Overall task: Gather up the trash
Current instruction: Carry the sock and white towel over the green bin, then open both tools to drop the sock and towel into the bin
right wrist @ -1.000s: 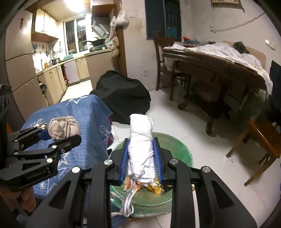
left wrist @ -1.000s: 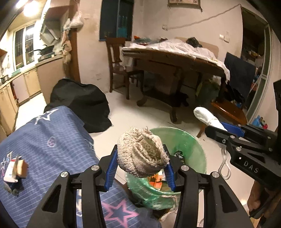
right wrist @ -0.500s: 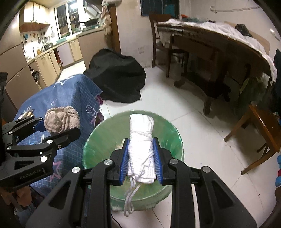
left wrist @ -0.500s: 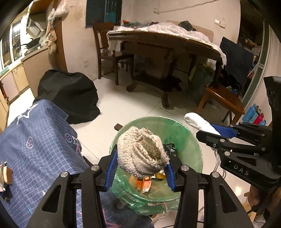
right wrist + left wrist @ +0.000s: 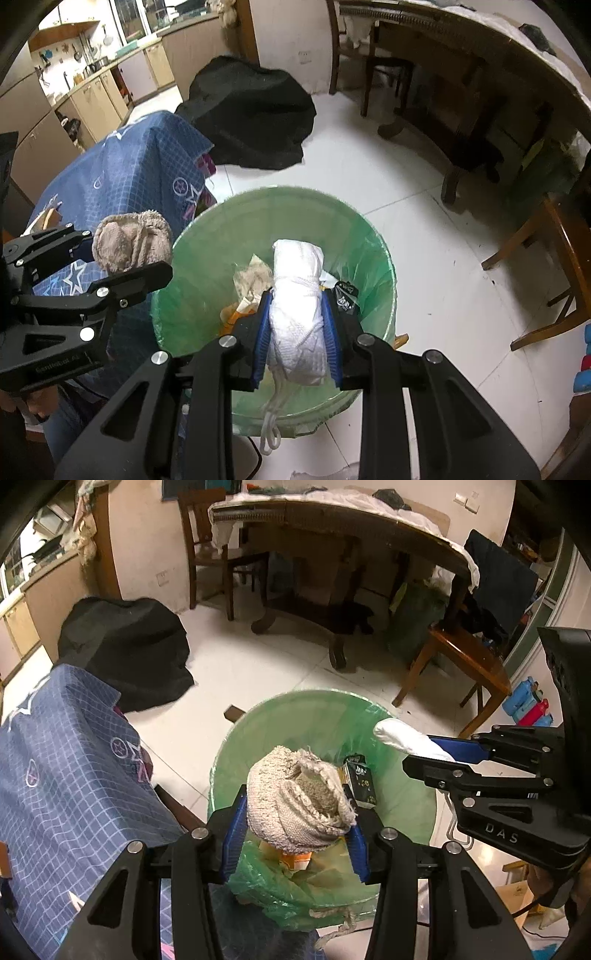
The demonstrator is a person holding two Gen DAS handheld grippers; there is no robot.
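Left gripper [image 5: 295, 812] sits at lower centre of its own view, blue pads clamped on a beige knitted rag [image 5: 301, 805] bunched into a ball. Behind the rag, filling mid-frame, is a trash bin [image 5: 317, 716] lined with a green bag; cartons and paper scraps lie inside. Right gripper [image 5: 297, 332], lower centre of its view, is closed tight on a white rolled cloth [image 5: 297, 295] bound with cord, a loop of which dangles below the pads. That roll stands upright over the bin's open mouth. In the right view the rag appears at left, over the bin's left rim. A blue patterned cloth [image 5: 129, 173] covers something left of the bin; a black heap [image 5: 251, 110] lies on the white floor beyond.
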